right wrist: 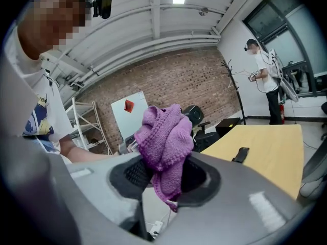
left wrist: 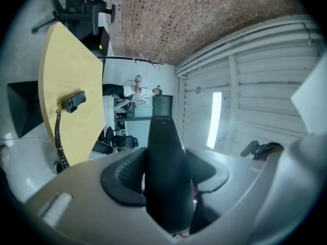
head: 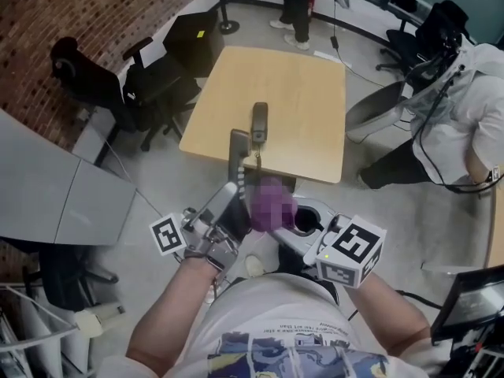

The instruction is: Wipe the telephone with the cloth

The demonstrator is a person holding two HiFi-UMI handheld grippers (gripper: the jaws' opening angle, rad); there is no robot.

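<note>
Well, the handset is in one gripper and the cloth in the other, both held on the near side of the table.
Far to the left stand black office chairs [head: 157, 85] by a brick wall. Nearer, the left gripper [left wrist: 166, 171] has its jaws clamped on the black telephone handset [head: 239, 152], which sticks up and away from the person. The telephone base [head: 259, 122] lies on the wooden table [head: 307, 109], towards its near edge, and a coiled cord [left wrist: 59, 142] hangs from it over that edge. Just right of the handset, the purple knitted cloth [right wrist: 163, 137] is bunched and pinched between the jaws of the right gripper [right wrist: 166, 176], with a loose end dangling below the pads. Whether the cloth touches the handset I cannot tell. At the far right is a person in white [head: 465, 124].
</note>
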